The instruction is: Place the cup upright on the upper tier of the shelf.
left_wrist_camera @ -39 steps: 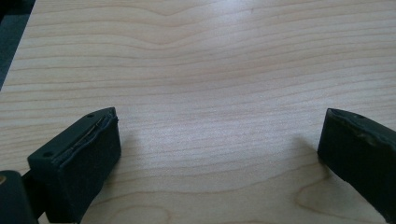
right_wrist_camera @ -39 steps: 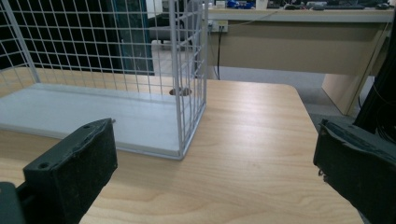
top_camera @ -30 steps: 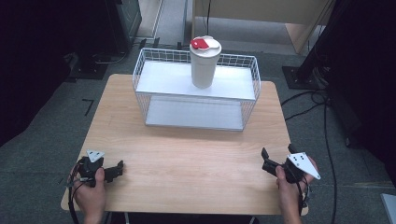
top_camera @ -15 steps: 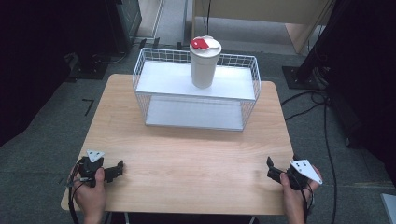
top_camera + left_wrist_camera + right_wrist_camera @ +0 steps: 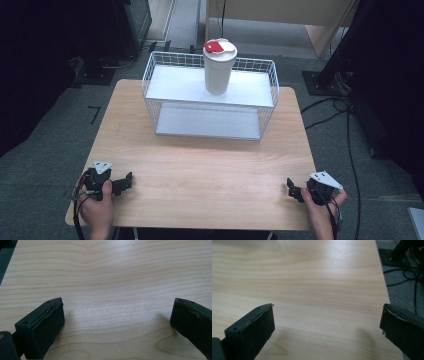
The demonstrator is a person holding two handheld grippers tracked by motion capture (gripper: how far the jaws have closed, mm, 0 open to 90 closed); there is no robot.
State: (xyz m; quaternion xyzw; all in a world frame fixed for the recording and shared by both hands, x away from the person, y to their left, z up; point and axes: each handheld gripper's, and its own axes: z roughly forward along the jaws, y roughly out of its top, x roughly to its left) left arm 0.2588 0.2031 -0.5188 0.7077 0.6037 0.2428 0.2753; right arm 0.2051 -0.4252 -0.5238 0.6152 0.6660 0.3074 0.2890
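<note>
Pale wood grain covers the table [image 5: 200, 170], a light rectangular top standing on grey carpet. Toward twelve o'clock on it sits a white wire basket [image 5: 150, 82] with two white shelves, and on the upper shelf stands a tall white cup [image 5: 219, 72], upright, with a white lid that bears a red patch — it is a little to the one o'clock side of the basket's middle. At about seven o'clock, near the table's front edge, the left gripper [image 5: 125, 182] lies low over the wood in the person's left hand [image 5: 95, 207], its jaws pointing toward three o'clock; a grey three-cornered plate rides on top of it. At about five o'clock the right gripper [image 5: 294, 190] is held in the right hand [image 5: 320, 207] at the table's near right corner, jaws pointing toward nine o'clock. Both grippers are well apart from the basket and from each other. In the left gripper view the two black jaws stand spread wide with bare wood between them — nothing is held. The right gripper view shows the same: jaws wide apart over bare wood, with the table's edge, grey carpet and black cables at two o'clock.
</note>
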